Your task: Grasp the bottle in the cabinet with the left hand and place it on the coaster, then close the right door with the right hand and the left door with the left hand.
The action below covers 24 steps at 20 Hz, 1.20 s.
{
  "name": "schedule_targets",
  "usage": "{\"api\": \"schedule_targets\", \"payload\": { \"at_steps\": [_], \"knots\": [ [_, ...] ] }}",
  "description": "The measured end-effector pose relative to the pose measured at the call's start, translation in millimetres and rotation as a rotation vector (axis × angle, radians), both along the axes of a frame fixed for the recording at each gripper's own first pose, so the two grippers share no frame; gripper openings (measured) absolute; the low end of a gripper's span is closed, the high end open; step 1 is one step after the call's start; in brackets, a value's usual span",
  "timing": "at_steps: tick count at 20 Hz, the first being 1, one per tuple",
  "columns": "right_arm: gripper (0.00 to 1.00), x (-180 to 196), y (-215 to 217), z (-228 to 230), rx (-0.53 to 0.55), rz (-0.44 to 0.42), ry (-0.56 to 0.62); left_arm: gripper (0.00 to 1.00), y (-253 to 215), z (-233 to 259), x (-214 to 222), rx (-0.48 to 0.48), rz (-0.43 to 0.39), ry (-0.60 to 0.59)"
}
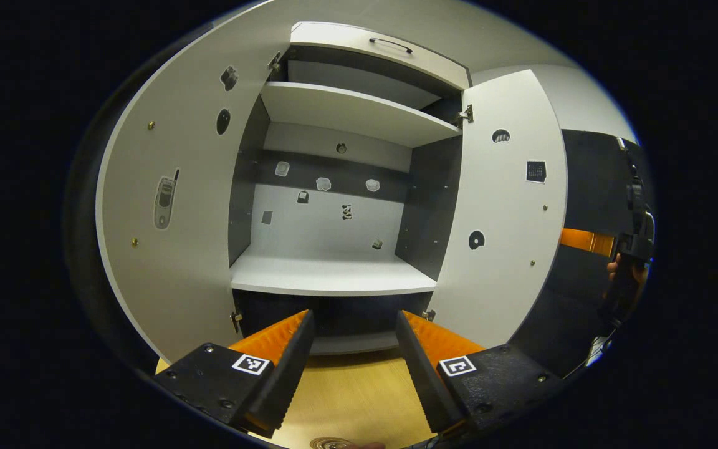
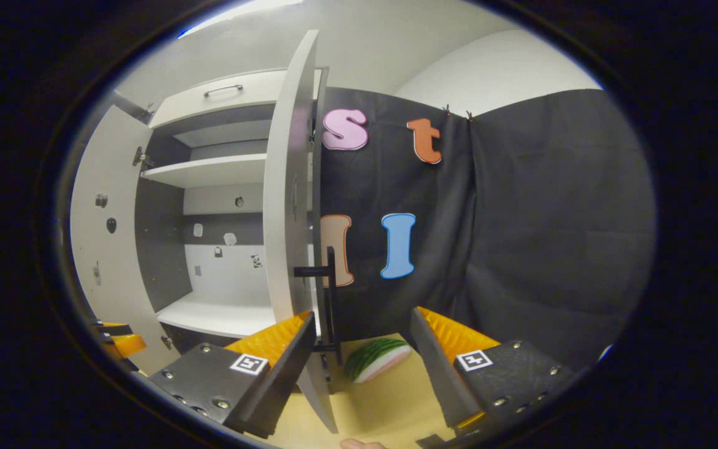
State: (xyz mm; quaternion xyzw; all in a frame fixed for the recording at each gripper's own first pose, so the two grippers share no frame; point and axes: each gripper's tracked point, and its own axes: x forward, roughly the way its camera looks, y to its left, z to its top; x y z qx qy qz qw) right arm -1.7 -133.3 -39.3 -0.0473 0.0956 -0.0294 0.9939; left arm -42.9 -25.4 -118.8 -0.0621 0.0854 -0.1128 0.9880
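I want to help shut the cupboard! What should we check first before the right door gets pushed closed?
1. Lower shelf bare, bottle out of the cabinet: ok.
2. Bottle sitting on the coaster: cannot tell.
3. Right door swung open, its black handle in front of the right gripper: ok.
4. Right gripper open and holding nothing: ok.
5. Left gripper open and holding nothing: ok.
6. Watermelon slice lies near the door's bottom edge, may block the swing: cannot tell.

Cabinet (image 1: 334,274) stands behind the table (image 1: 353,393) — melon slice (image 2: 376,360) just beside right door (image 2: 287,206).
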Motion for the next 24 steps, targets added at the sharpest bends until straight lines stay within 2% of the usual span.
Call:
{"api": "schedule_targets", "payload": {
  "at_steps": [7,8,13,16,17,20,24],
  "knots": [
    [0.92,1,57,-12,0.050,0.112,0.036,0.84,20,11,-5,-0.002,0.023,-0.009],
    [0.94,1,66,-16,0.065,0.129,0.043,0.84,26,13,-6,0.000,0.032,-0.014],
    [0.92,11,106,-26,0.134,0.201,0.083,0.84,52,17,-21,0.007,0.091,-0.026],
    [0.98,17,133,-27,0.186,0.249,0.093,0.84,69,19,-26,0.005,0.132,-0.032],
    [0.95,19,144,-28,0.217,0.271,0.096,0.84,75,19,-28,0.007,0.147,-0.033],
    [0.98,22,172,-27,0.302,0.324,0.103,0.84,91,21,-31,0.003,0.185,-0.040],
    [0.98,29,189,-32,0.291,0.348,0.119,0.84,112,23,-39,-0.001,0.246,-0.052]
  ]
}}
